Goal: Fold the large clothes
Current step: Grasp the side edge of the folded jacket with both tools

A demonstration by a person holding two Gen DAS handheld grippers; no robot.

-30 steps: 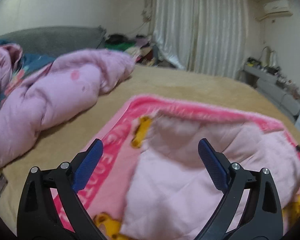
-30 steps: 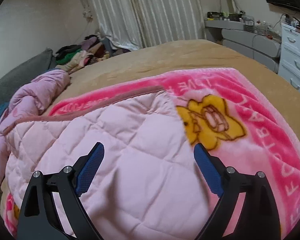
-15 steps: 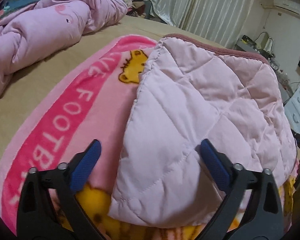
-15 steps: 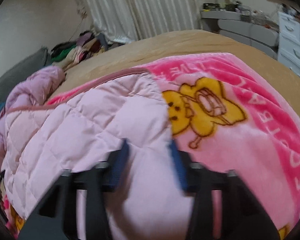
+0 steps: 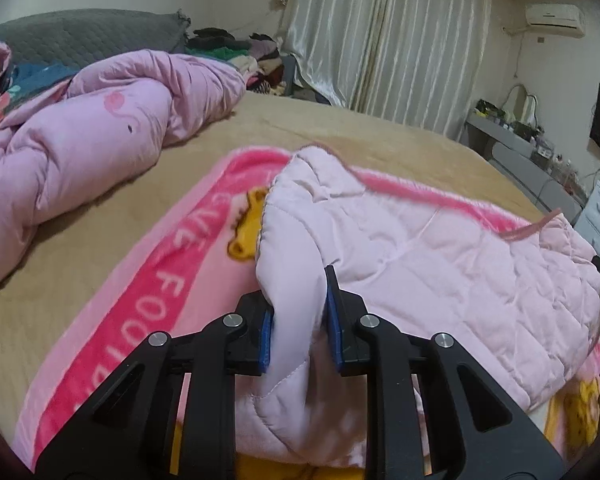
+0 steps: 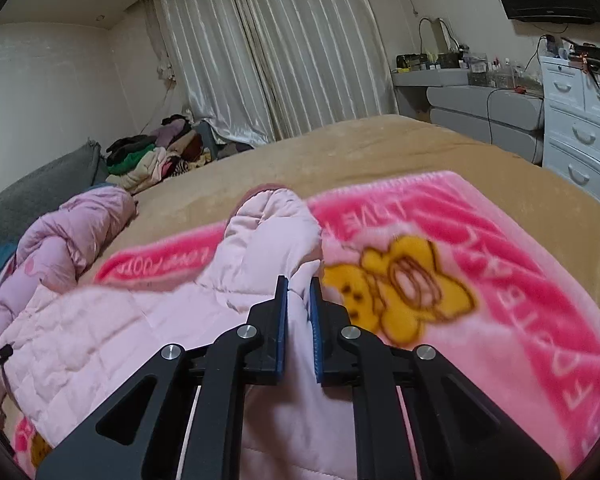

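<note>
Left wrist: both claws, left claw (image 5: 300, 322) and right claw (image 6: 299, 322), pinch the quilted blanket's (image 5: 440, 248) near edge (bare bed (image 5: 340, 128) beyond).

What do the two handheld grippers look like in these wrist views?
Both match: the left gripper and right gripper have matte black angular frames with triangular cut-outs, round silver pivot screws, and flat blue textured pads lining the inner fingers. No cables, markings or sleeves show.
</note>
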